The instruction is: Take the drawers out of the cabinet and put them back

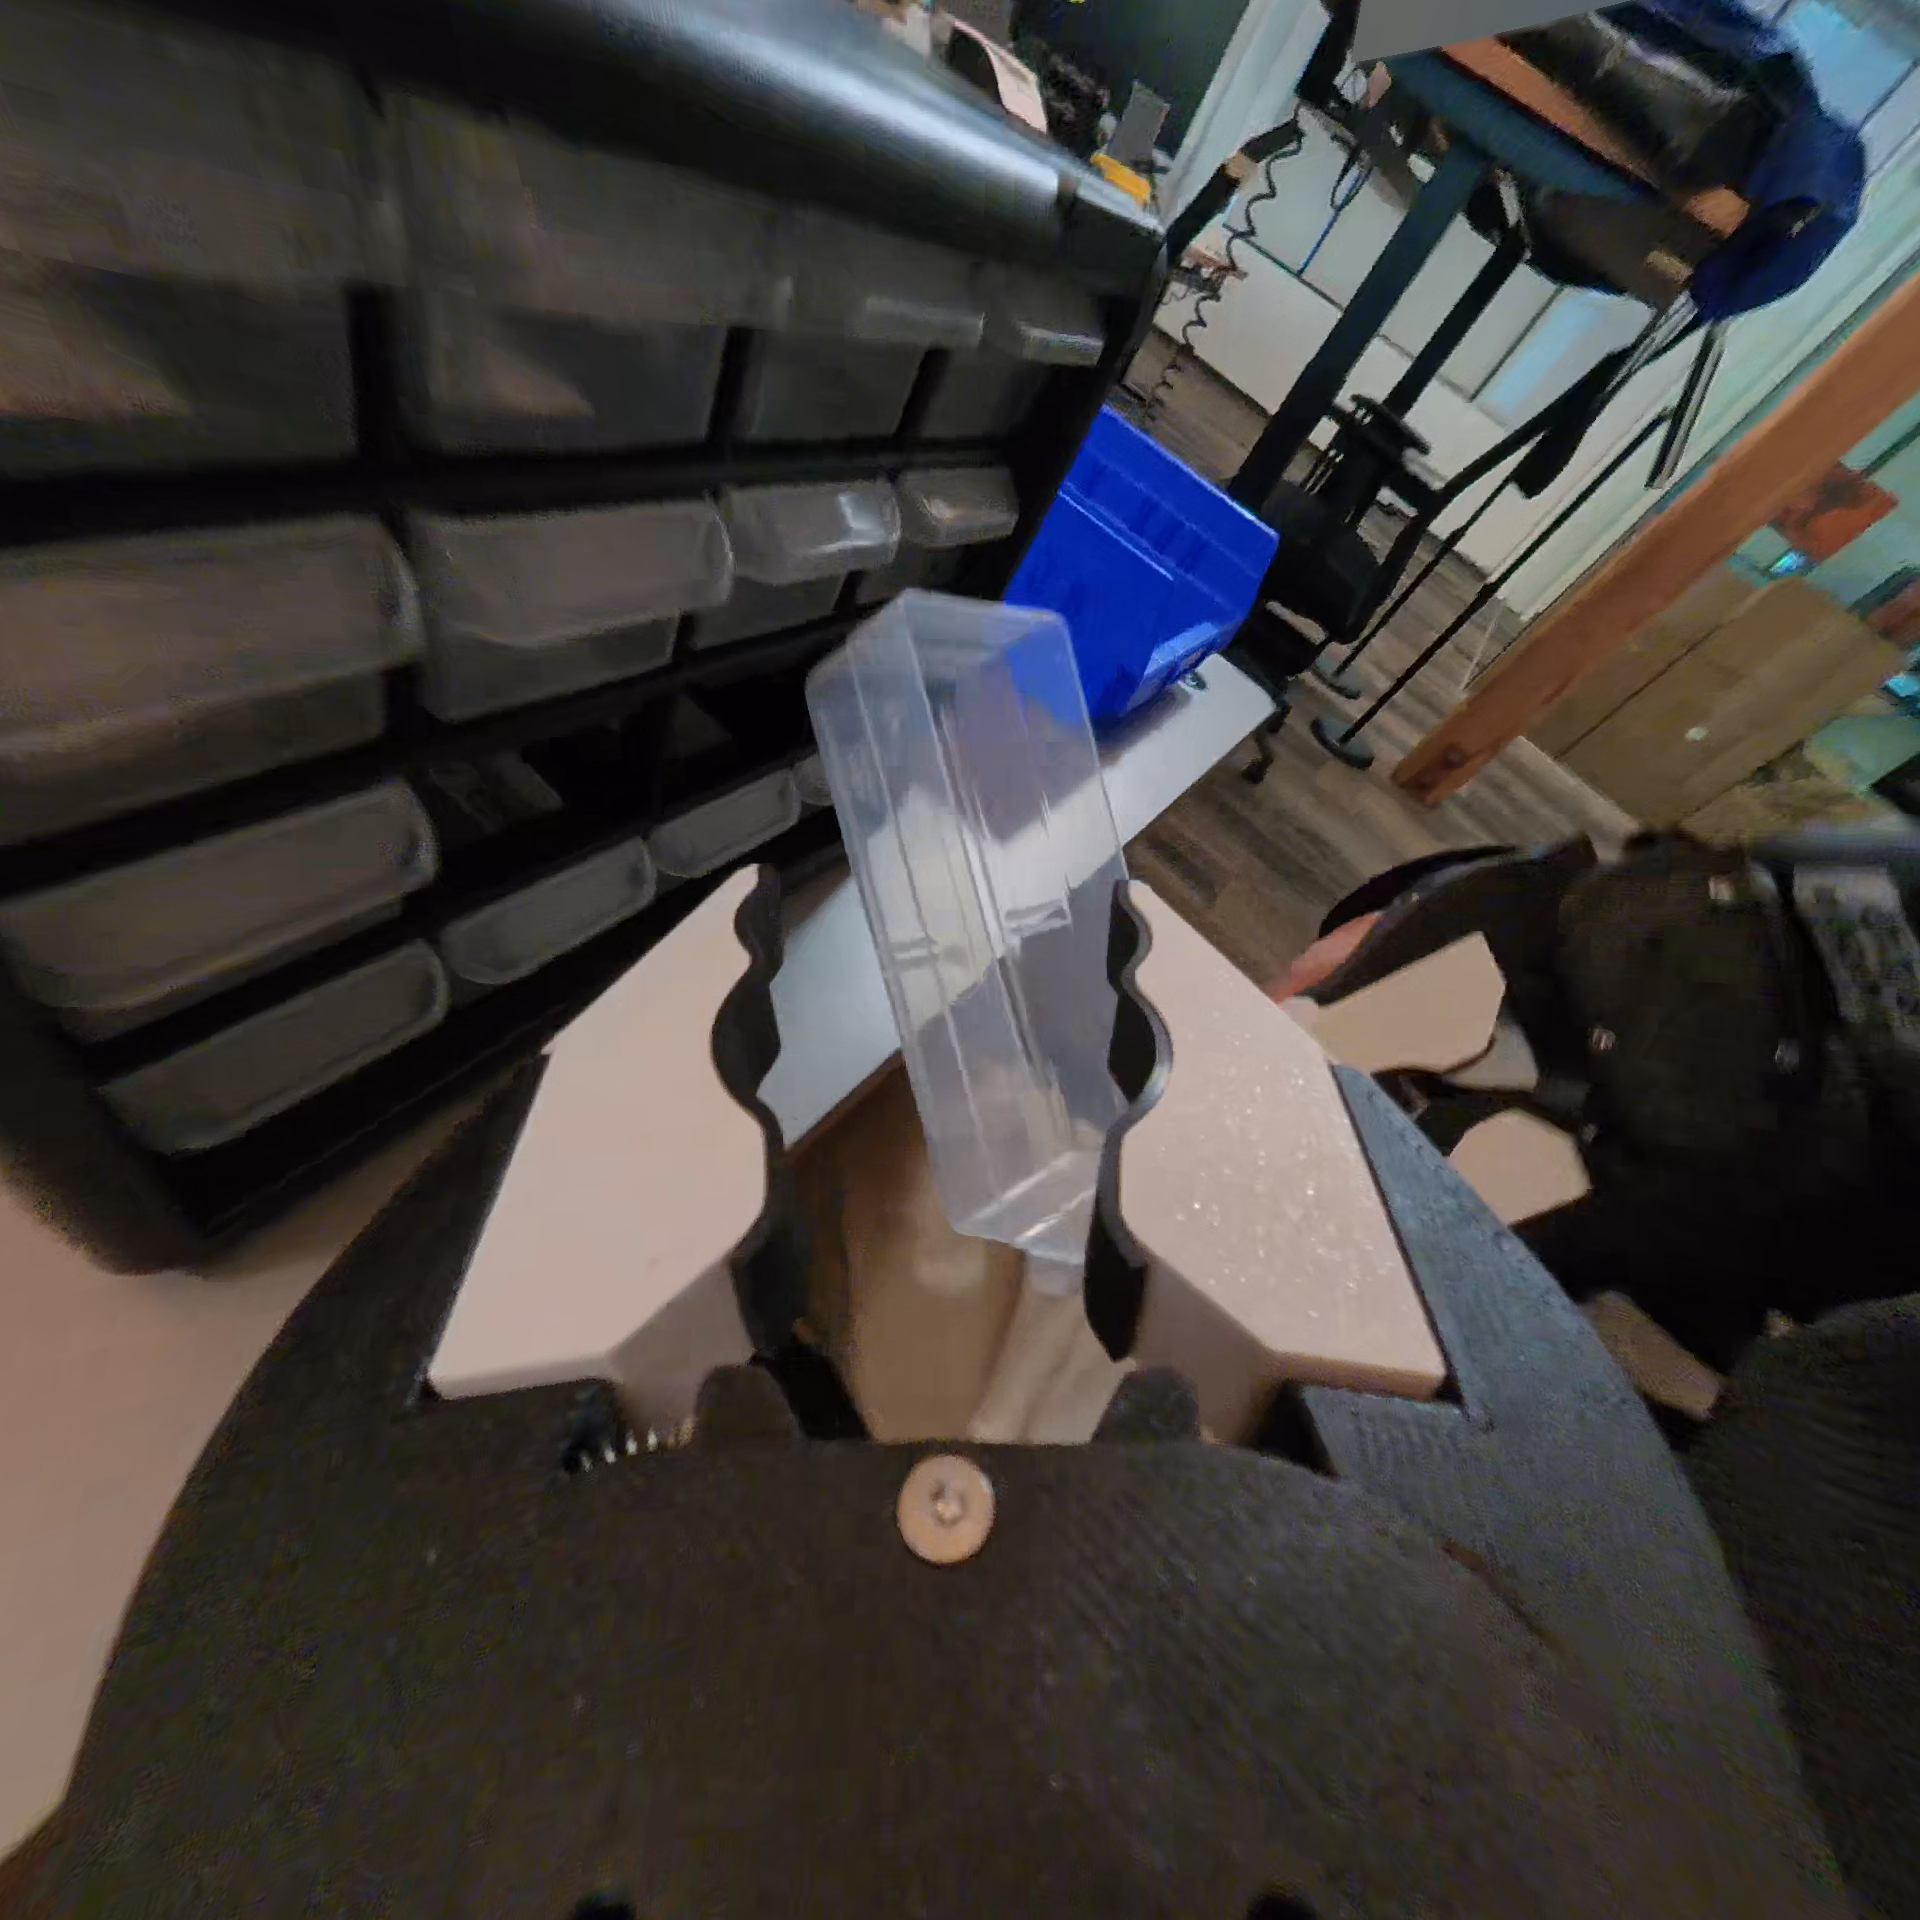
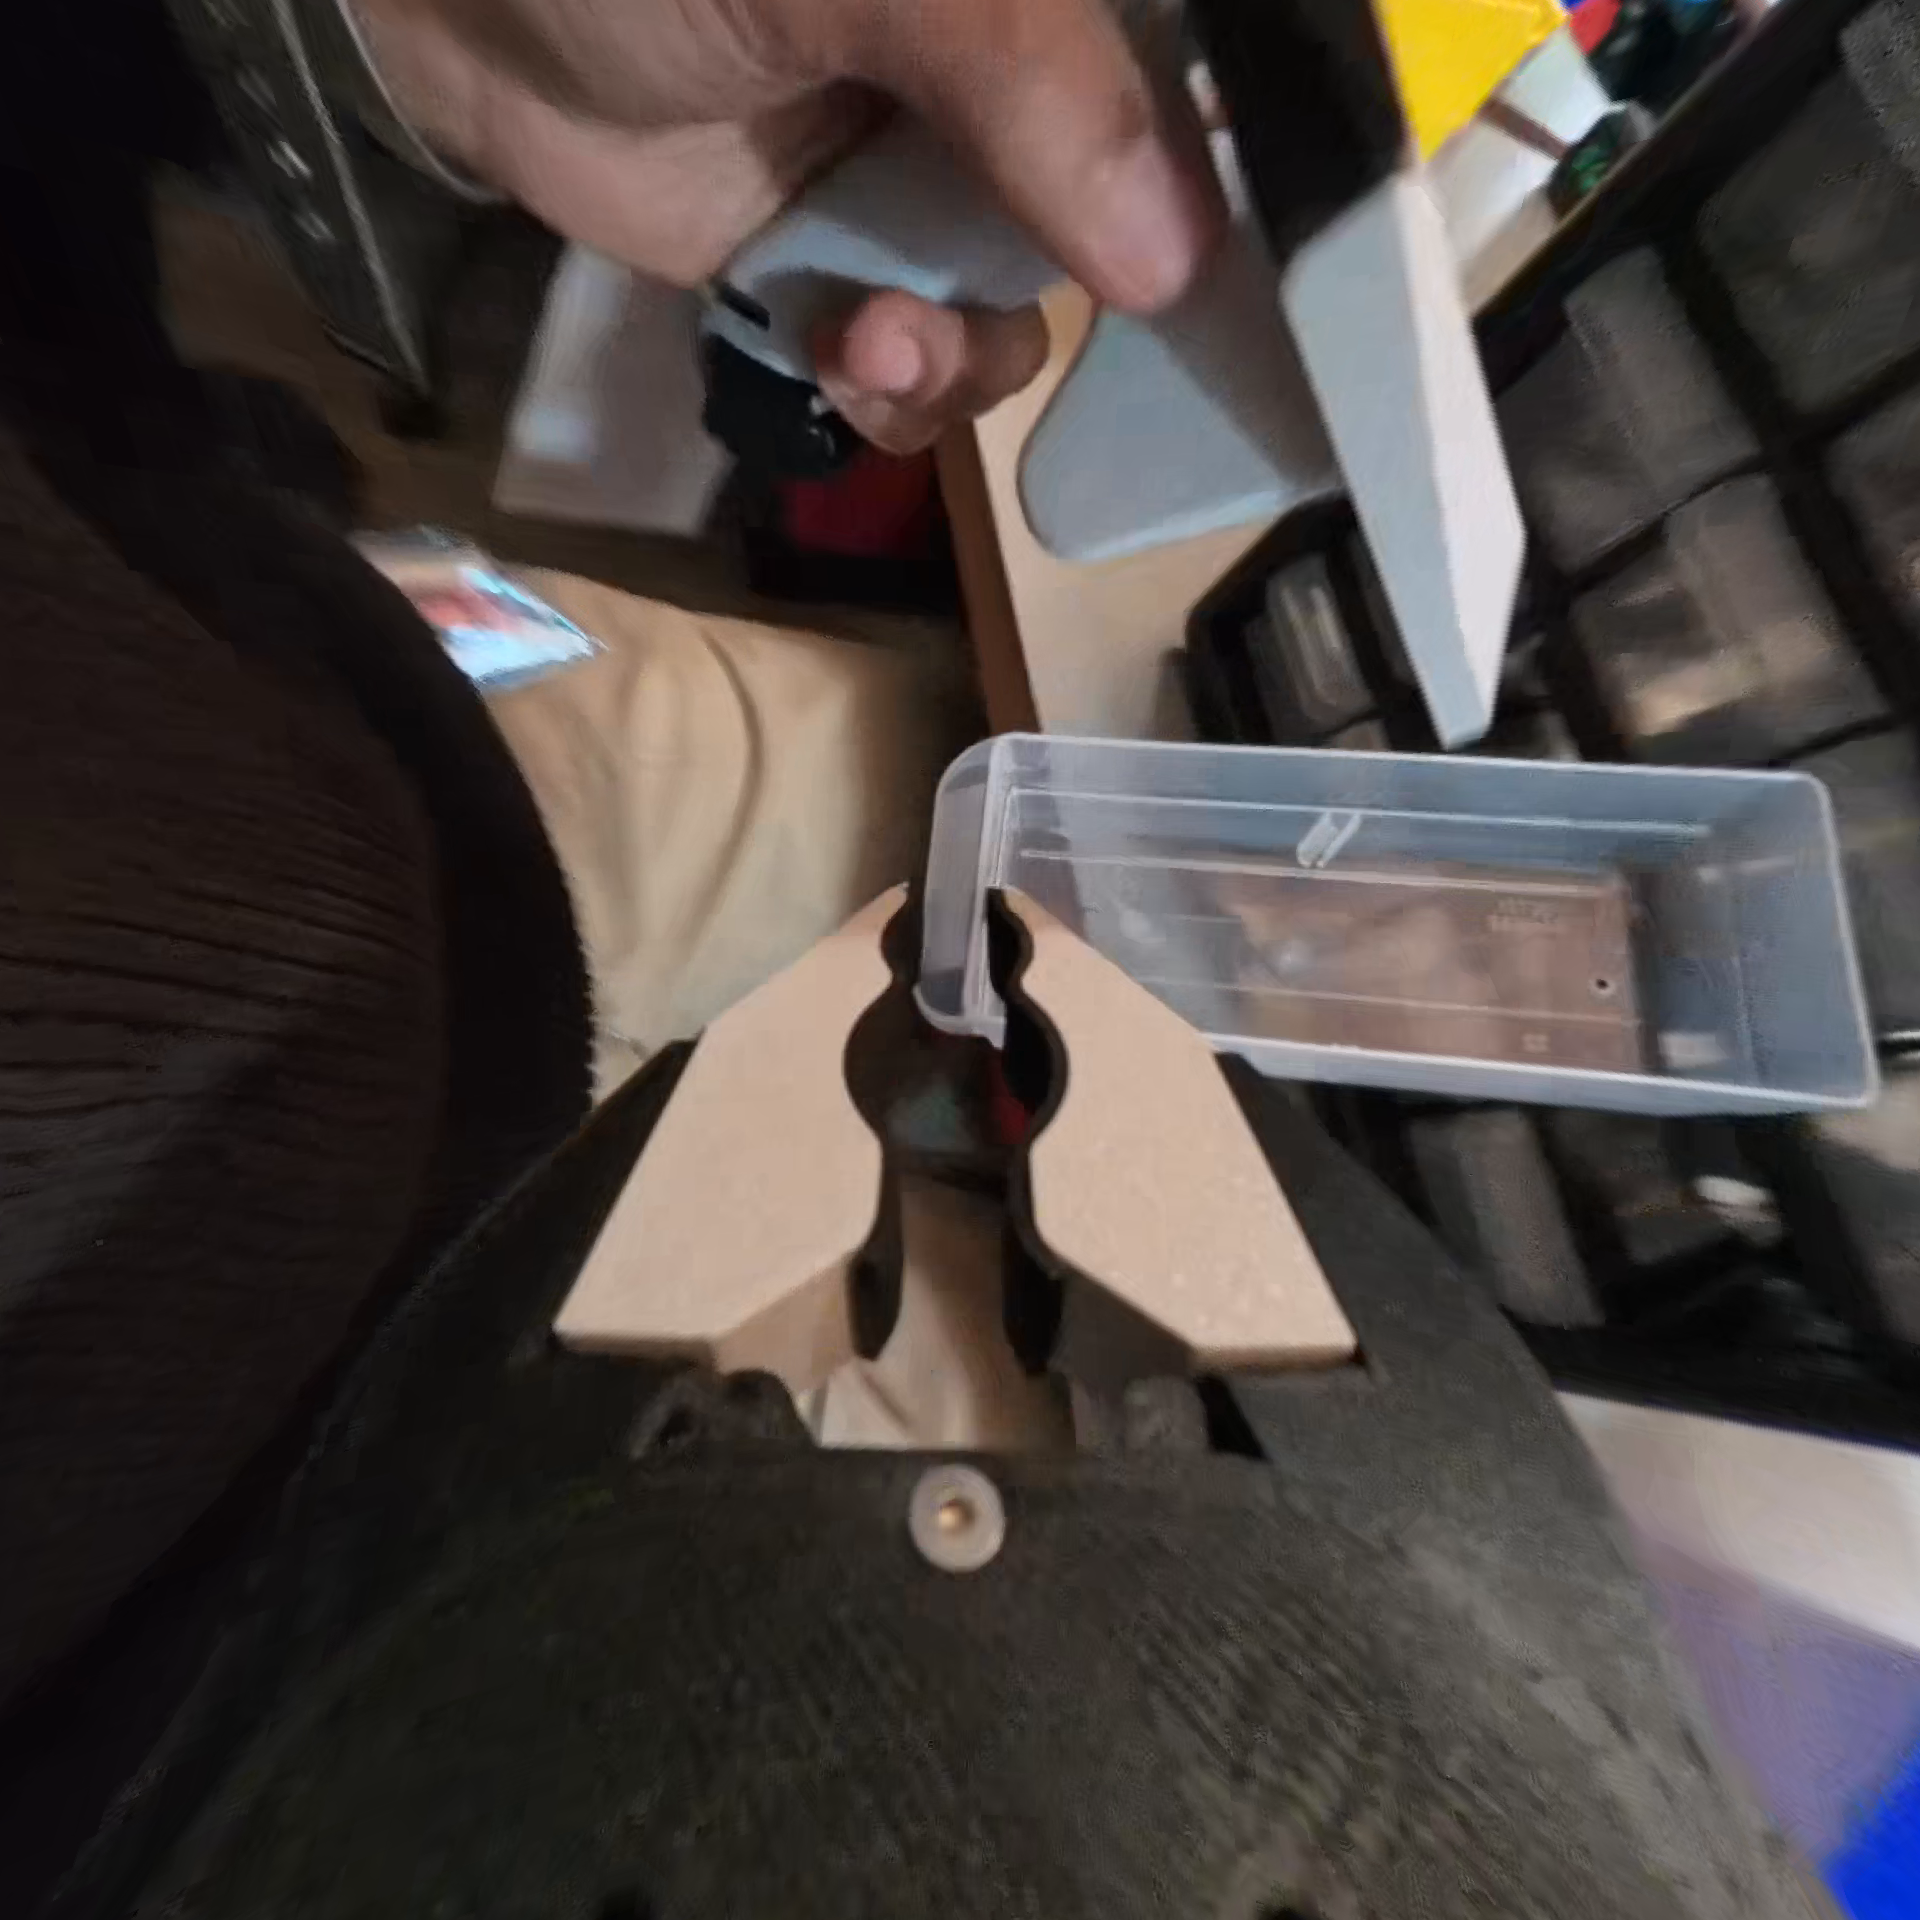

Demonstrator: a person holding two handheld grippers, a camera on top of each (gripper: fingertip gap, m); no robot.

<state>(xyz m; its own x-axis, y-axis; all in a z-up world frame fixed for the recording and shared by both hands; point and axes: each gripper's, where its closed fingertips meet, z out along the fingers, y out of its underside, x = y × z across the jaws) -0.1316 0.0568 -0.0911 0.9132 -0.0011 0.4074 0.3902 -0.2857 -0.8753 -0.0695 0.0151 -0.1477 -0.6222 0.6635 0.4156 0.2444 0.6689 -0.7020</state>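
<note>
Office room, wood floor behind pale counter (image 1: 94,1382). Clear drawer (image 2: 1392,914) out of cabinet (image 1: 499,436), held in air; right wrist view: long axis runs left-right, handle lip left, open side toward camera, cabinet behind and right. Right gripper (image 2: 961,971) jaws clamped on handle lip. Left gripper (image 1: 940,1049) jaws spread wide, same drawer between, touching right pad only. Blue bin (image 1: 1143,582) far right, beside cabinet. Person's hand (image 2: 831,156) grips other gripper's handle.

Both wrist cameras look close along their jaws, sharing the cabinet (image 1: 520,468).
</note>
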